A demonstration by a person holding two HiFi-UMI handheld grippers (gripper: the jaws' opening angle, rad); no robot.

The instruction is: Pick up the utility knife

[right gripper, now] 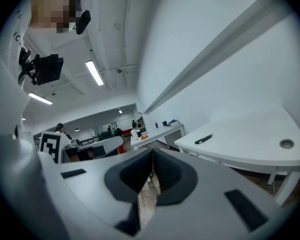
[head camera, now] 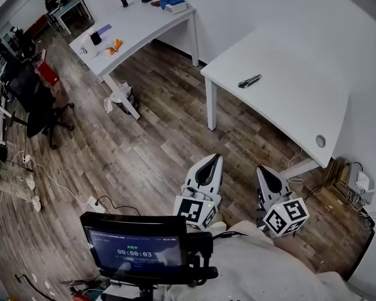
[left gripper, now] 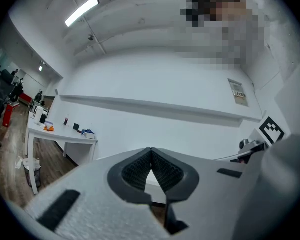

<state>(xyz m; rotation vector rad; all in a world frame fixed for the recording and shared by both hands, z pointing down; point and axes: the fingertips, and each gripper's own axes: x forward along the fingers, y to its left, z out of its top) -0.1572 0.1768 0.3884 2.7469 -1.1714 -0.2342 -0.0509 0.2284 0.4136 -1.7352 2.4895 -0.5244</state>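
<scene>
The utility knife (head camera: 249, 81), dark and slim, lies on the white corner table (head camera: 294, 105) near its left edge; the right gripper view shows the knife (right gripper: 203, 139) on that tabletop too. Both grippers are held close to the person's body above the wooden floor, well short of the table. My left gripper (head camera: 217, 158) is shut, its ribbed pads meeting at the tips (left gripper: 151, 150) with nothing between them. My right gripper (head camera: 261, 169) is also shut and empty (right gripper: 153, 151), pointing roughly toward the table.
A second white table (head camera: 144, 27) at the back left carries a bottle, a black cup, a blue thing and small orange items. A black office chair (head camera: 41, 105) stands at left, cables lie on the floor, and a small screen (head camera: 138, 246) sits at the person's chest.
</scene>
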